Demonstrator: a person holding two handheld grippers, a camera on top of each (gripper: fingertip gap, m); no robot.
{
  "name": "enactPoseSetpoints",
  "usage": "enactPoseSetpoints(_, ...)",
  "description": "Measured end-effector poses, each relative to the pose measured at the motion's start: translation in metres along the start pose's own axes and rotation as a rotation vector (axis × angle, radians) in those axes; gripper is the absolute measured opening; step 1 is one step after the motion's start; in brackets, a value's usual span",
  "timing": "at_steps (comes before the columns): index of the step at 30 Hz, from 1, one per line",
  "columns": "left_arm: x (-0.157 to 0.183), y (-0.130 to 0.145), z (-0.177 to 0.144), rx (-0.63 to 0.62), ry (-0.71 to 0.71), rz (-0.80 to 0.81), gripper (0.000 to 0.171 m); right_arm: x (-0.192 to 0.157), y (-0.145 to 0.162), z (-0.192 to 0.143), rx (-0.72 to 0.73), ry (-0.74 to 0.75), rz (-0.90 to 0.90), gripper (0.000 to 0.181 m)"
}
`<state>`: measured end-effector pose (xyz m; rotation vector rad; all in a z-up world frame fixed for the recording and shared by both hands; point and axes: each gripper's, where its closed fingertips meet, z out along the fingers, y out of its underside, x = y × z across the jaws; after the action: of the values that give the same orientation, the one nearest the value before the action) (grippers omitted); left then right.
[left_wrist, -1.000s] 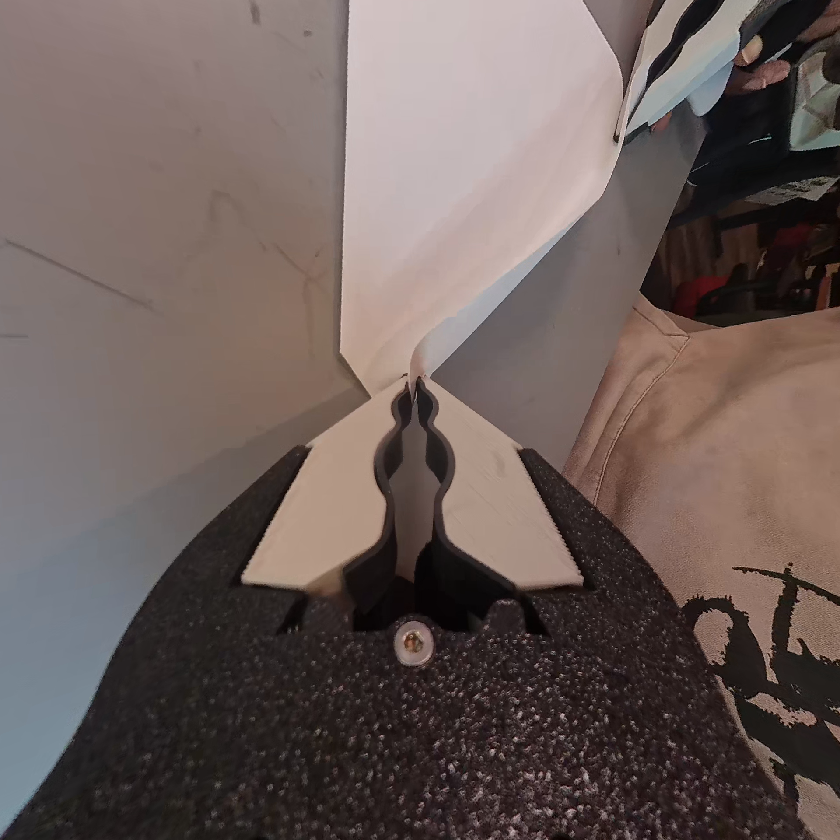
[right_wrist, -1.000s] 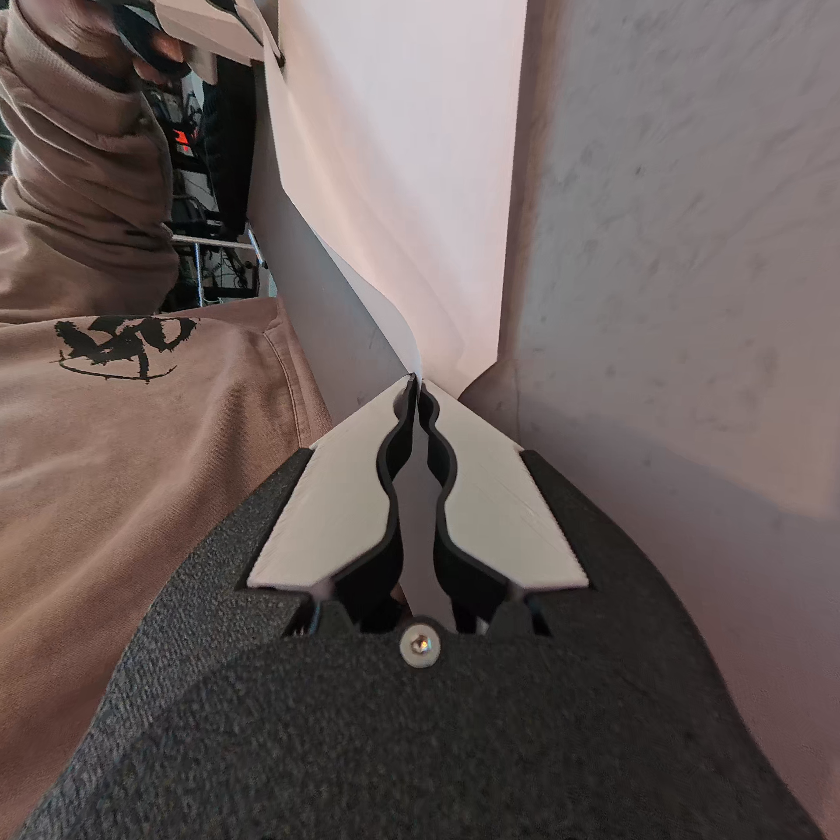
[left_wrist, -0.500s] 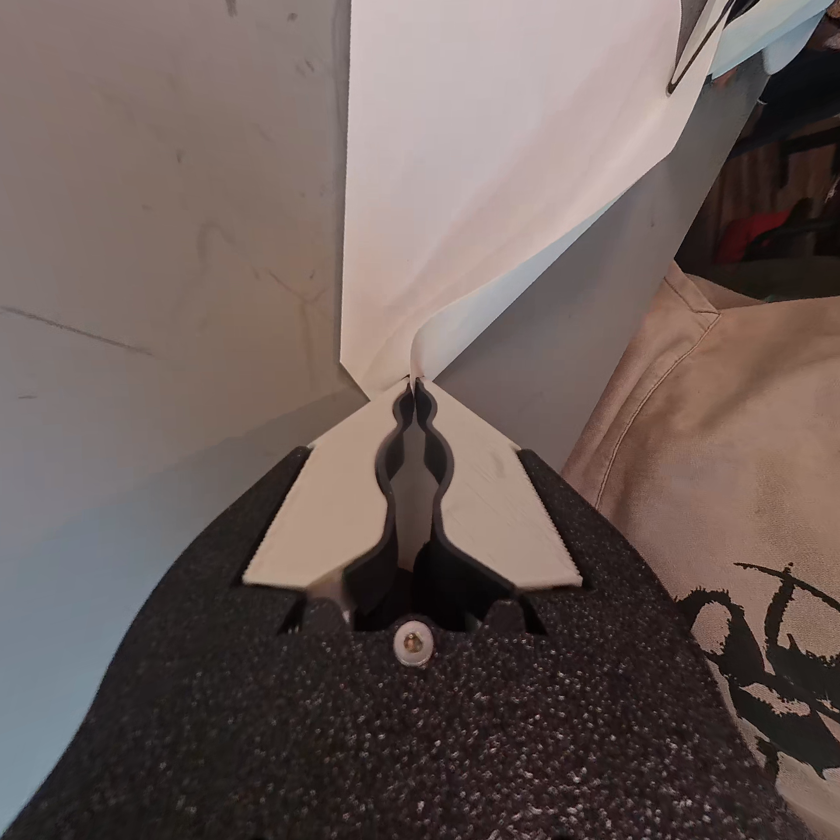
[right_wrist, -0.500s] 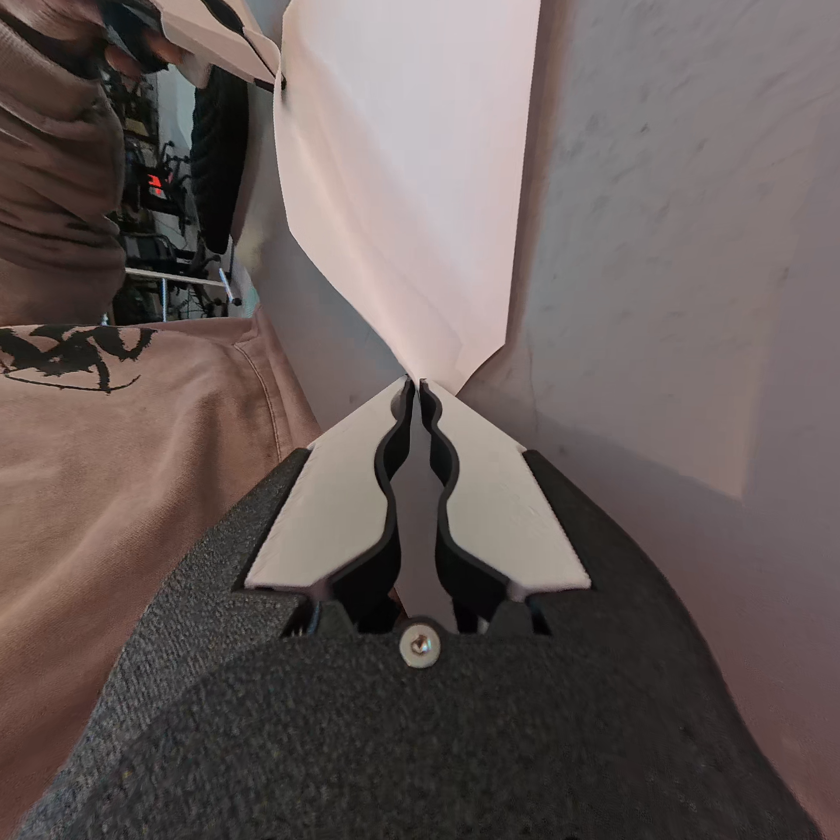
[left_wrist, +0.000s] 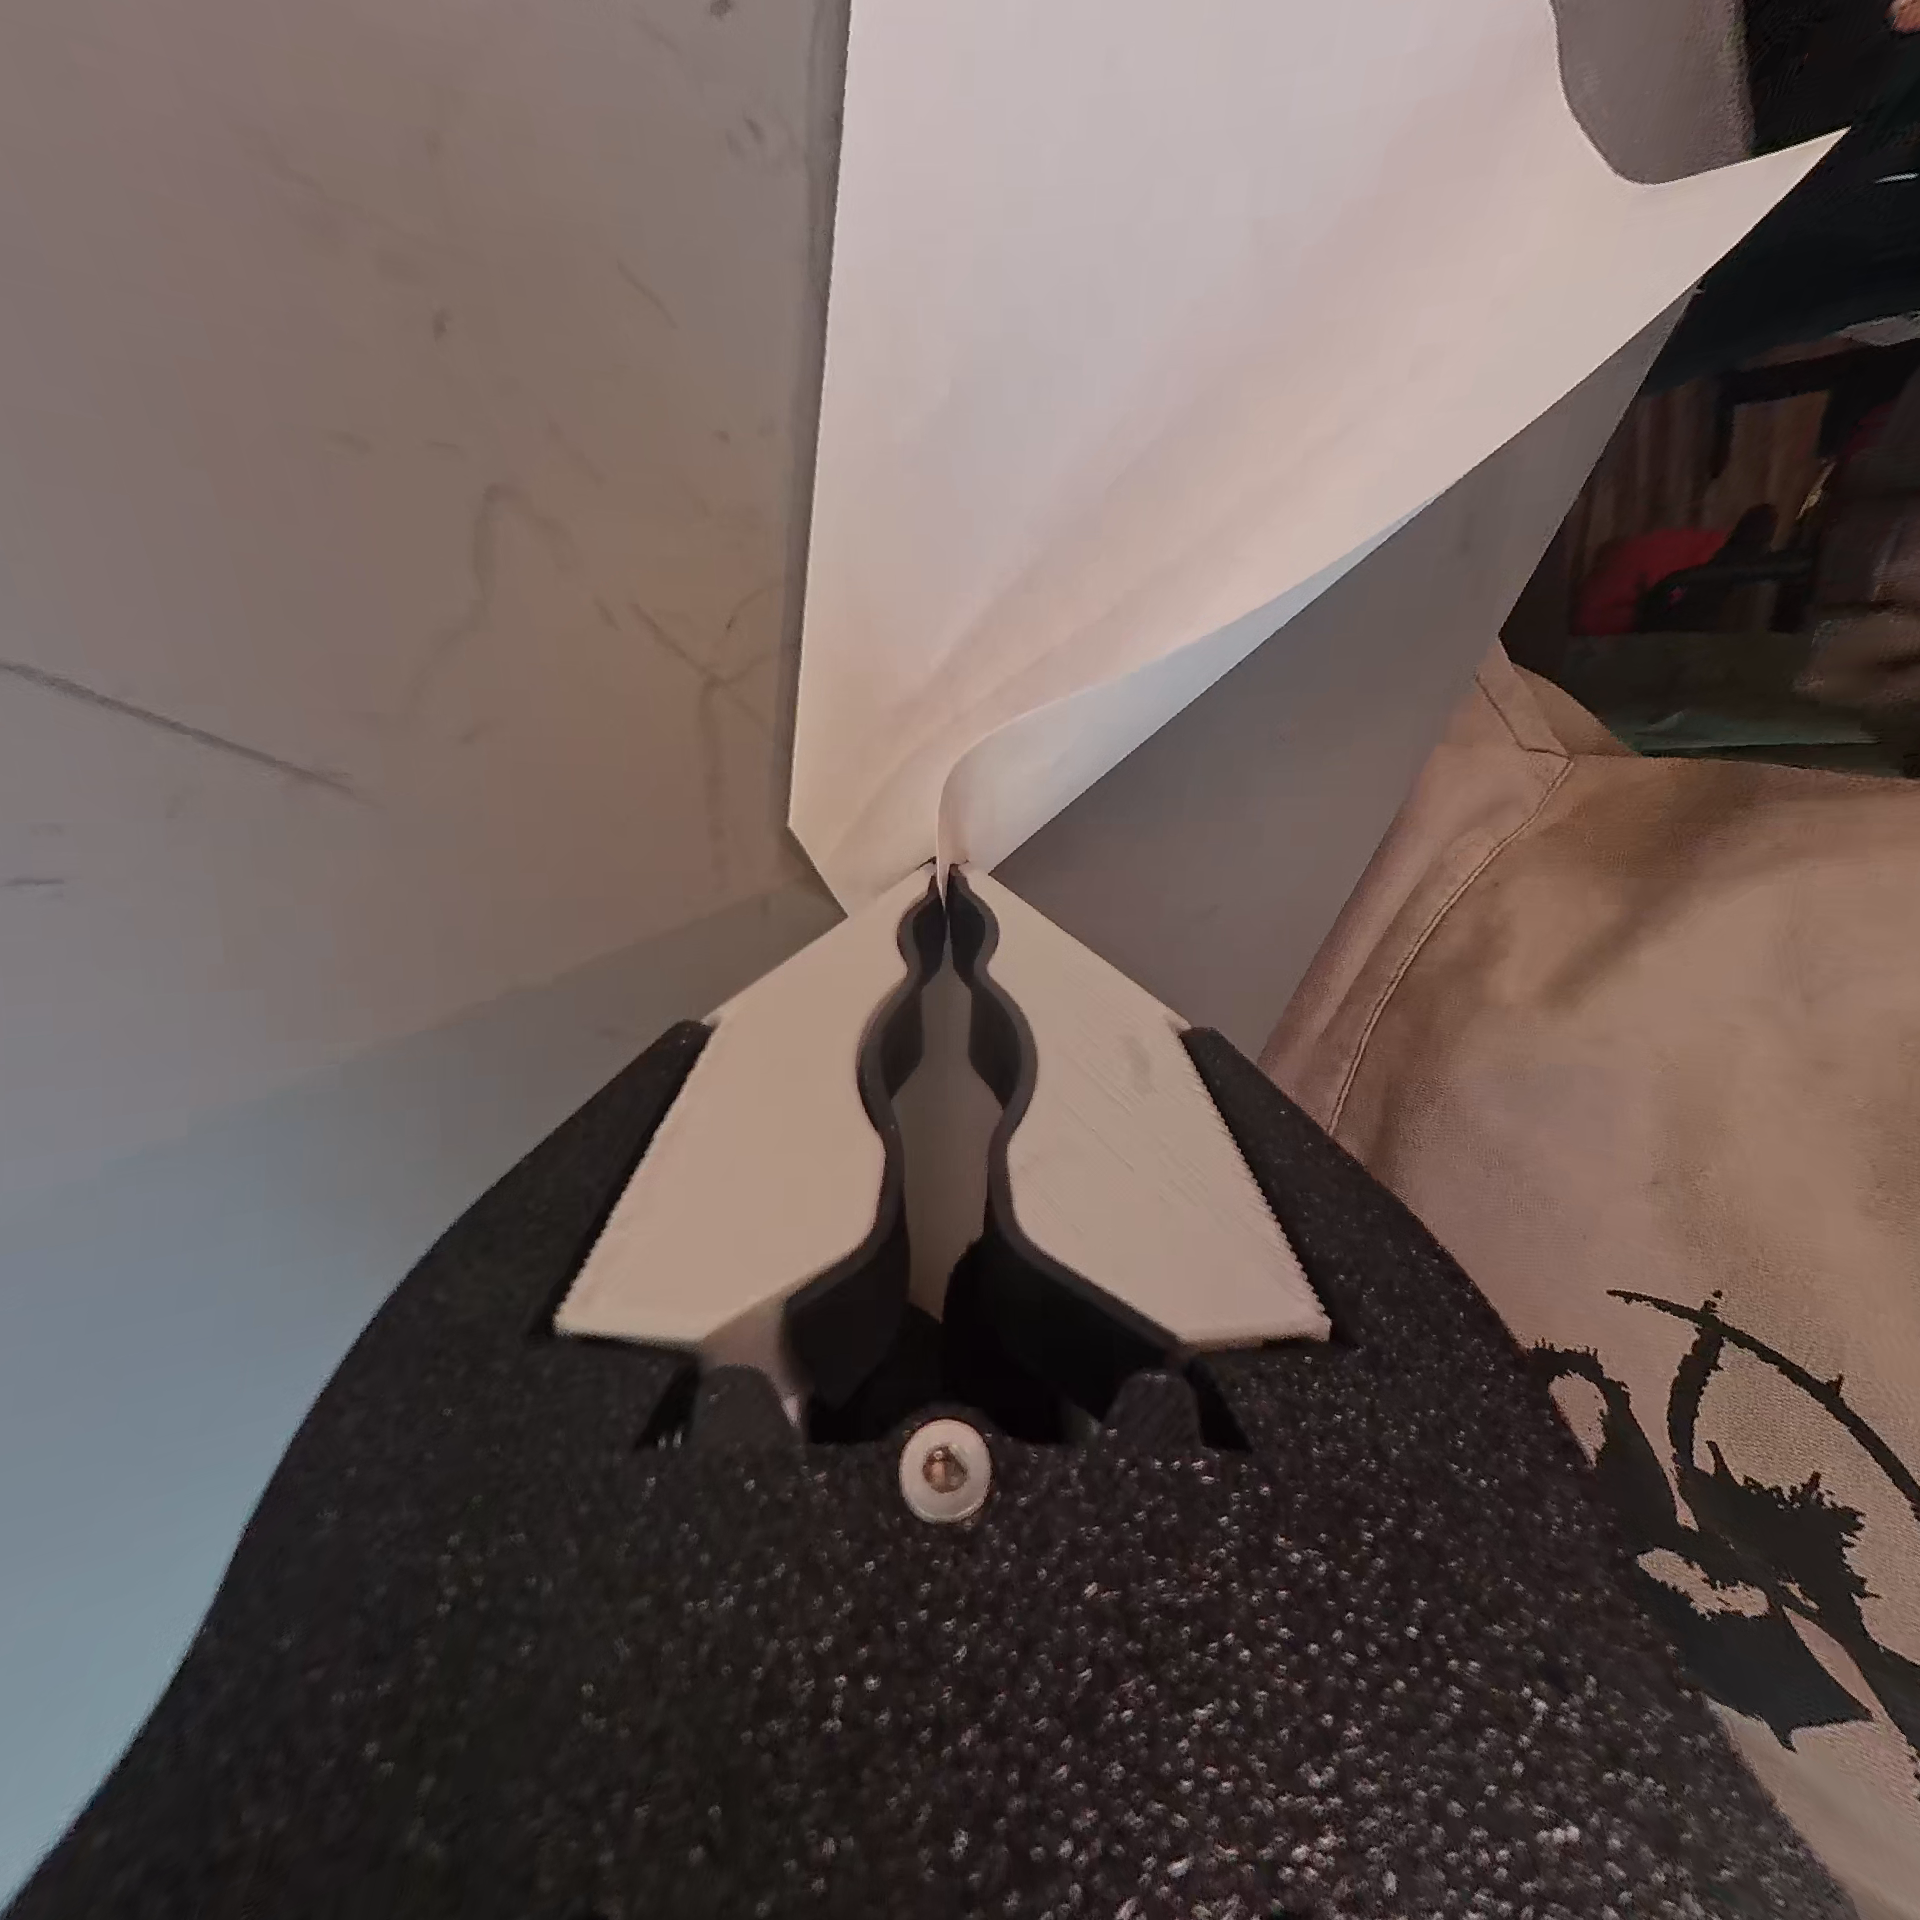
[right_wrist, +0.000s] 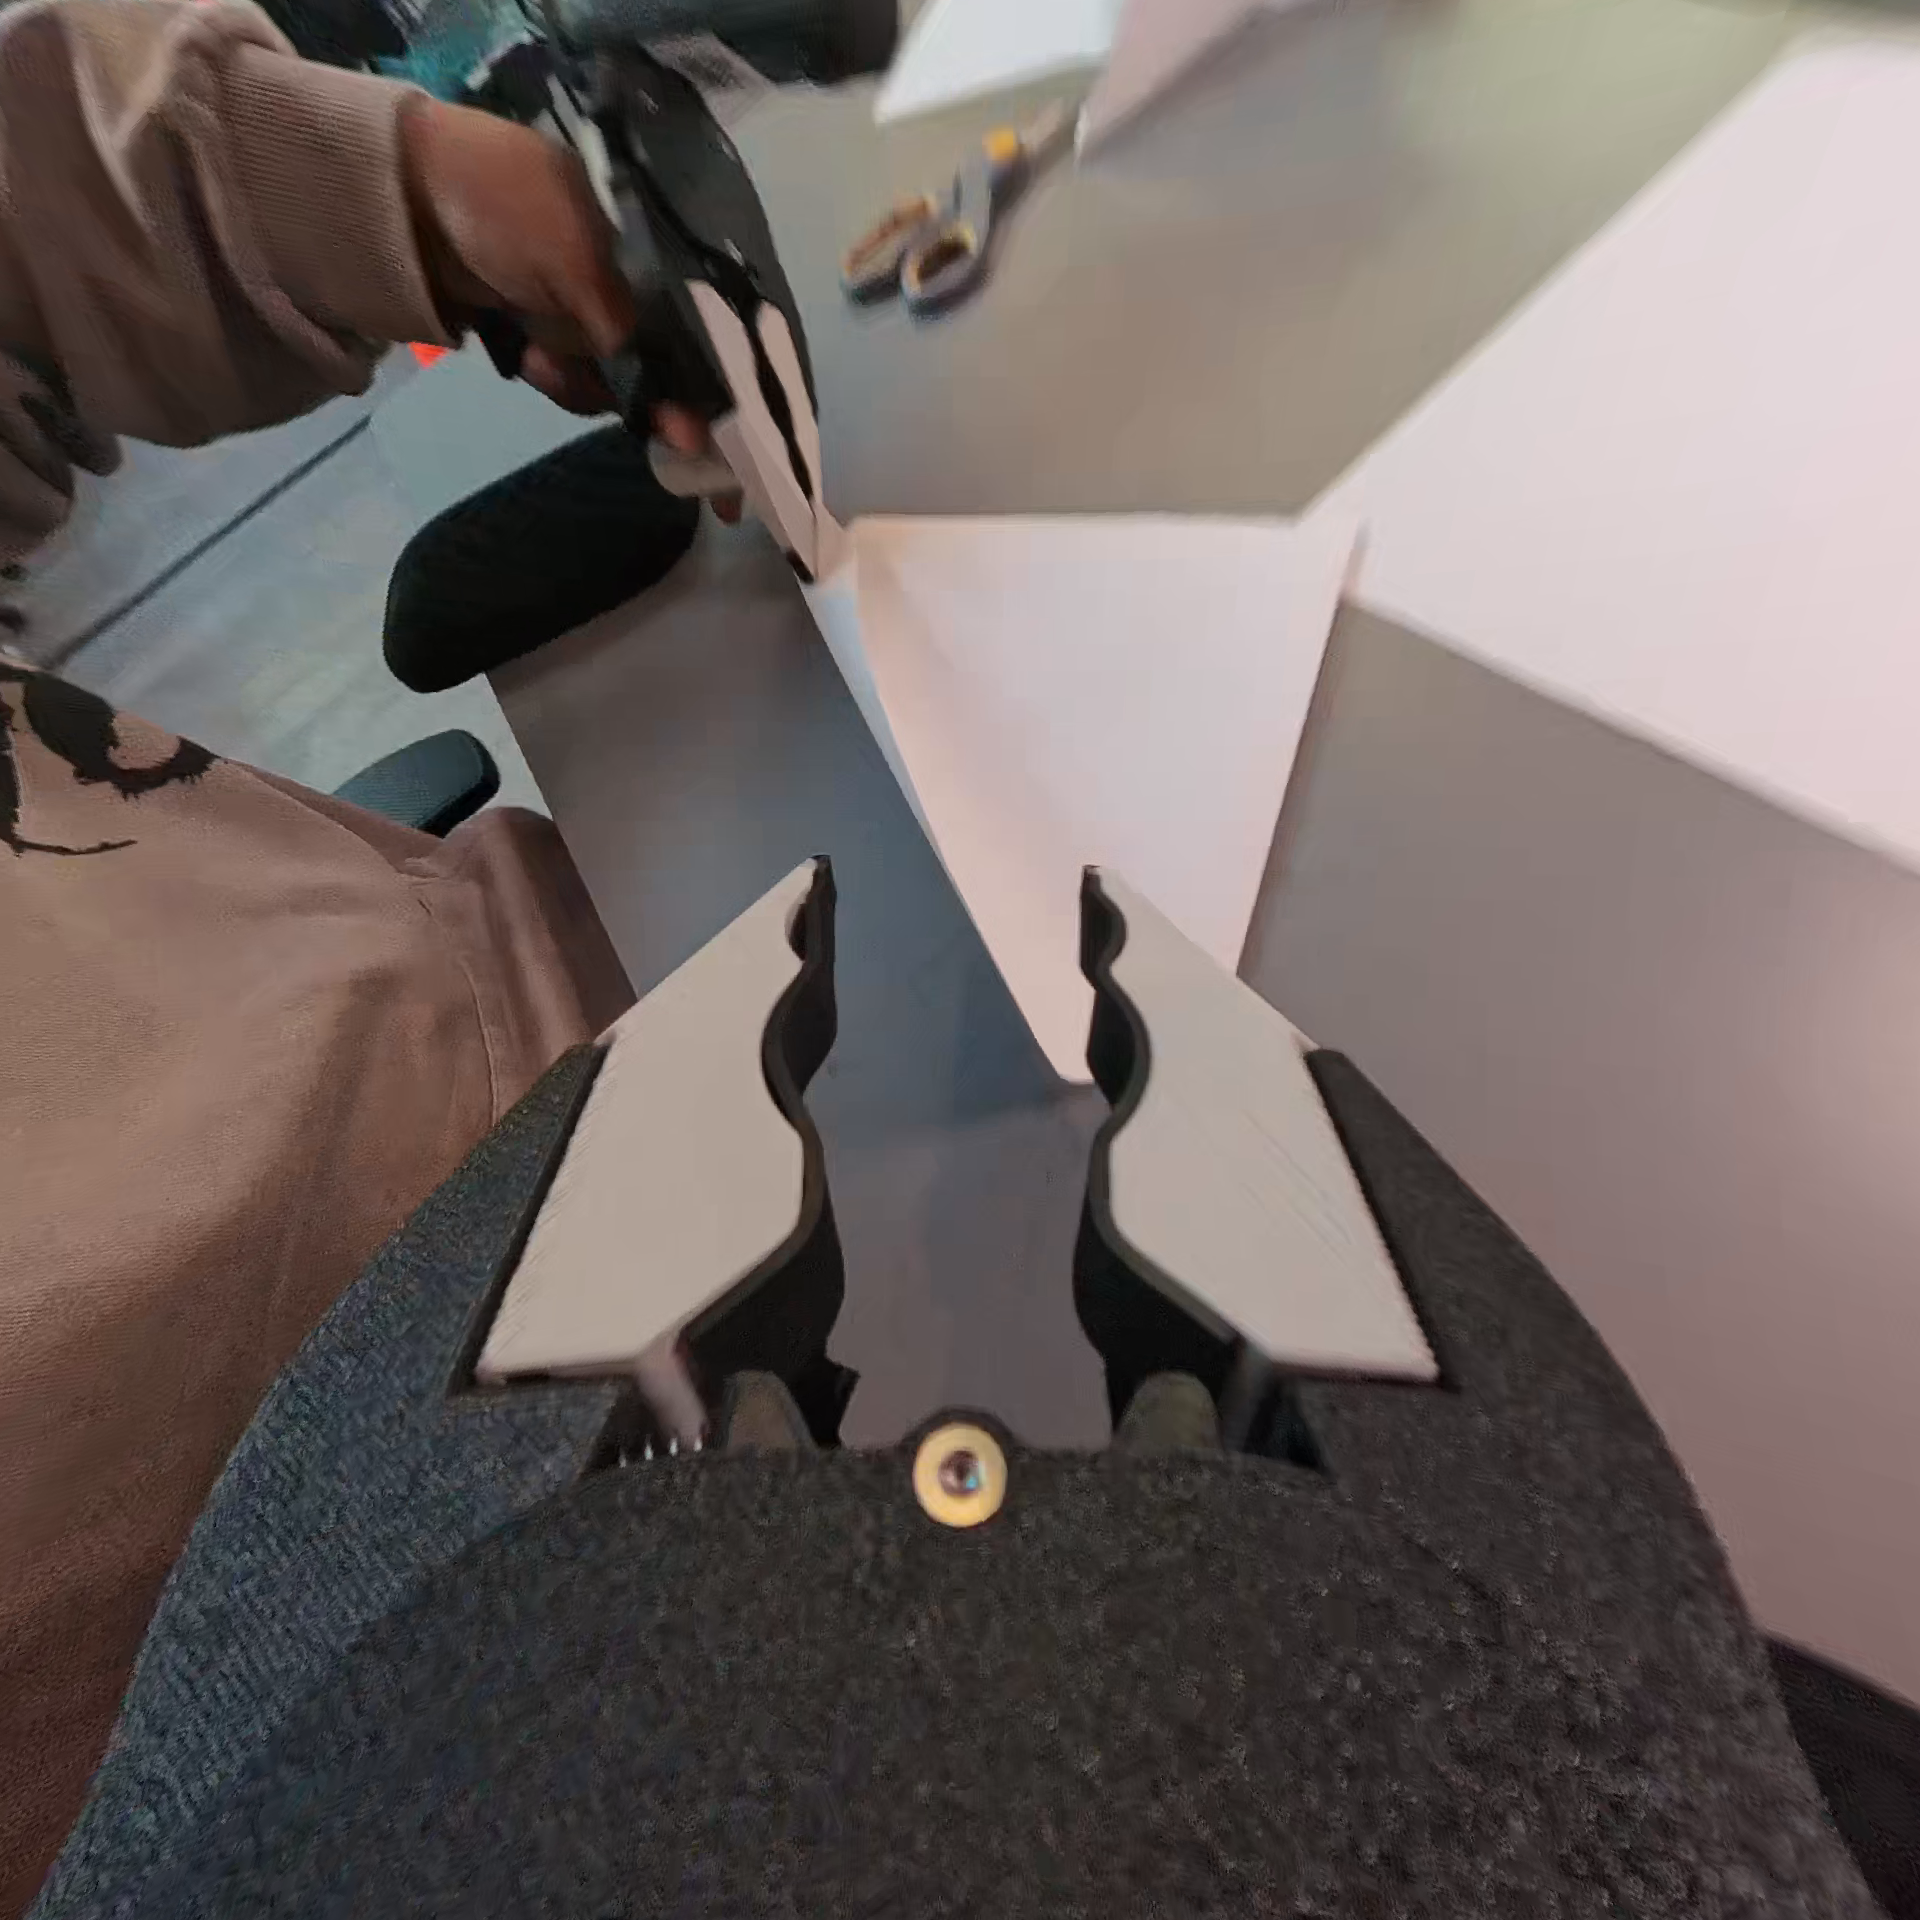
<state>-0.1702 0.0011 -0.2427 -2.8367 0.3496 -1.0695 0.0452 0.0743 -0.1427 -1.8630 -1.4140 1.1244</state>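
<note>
A corner of the white paper sheet (left_wrist: 1143, 436) is pinched by the left tongs (left_wrist: 948, 883) at frame centre. The right tongs (right_wrist: 954, 883) are spread above the grey surface (right_wrist: 1143, 343), nothing held.

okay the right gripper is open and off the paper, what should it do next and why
Probably ease the right gripper forward and close on the white sheet's near corner. Its jaws stand open with that corner between the fingers, while the left gripper alone pinches the sheet.
</note>
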Motion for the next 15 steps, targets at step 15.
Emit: enactPoseSetpoints(15, 0.0, 0.0, -0.001, 0.03, 0.038, 0.025, 0.0, -0.05, -0.003, 0.202, -0.288, 0.095, -0.421, 0.0)
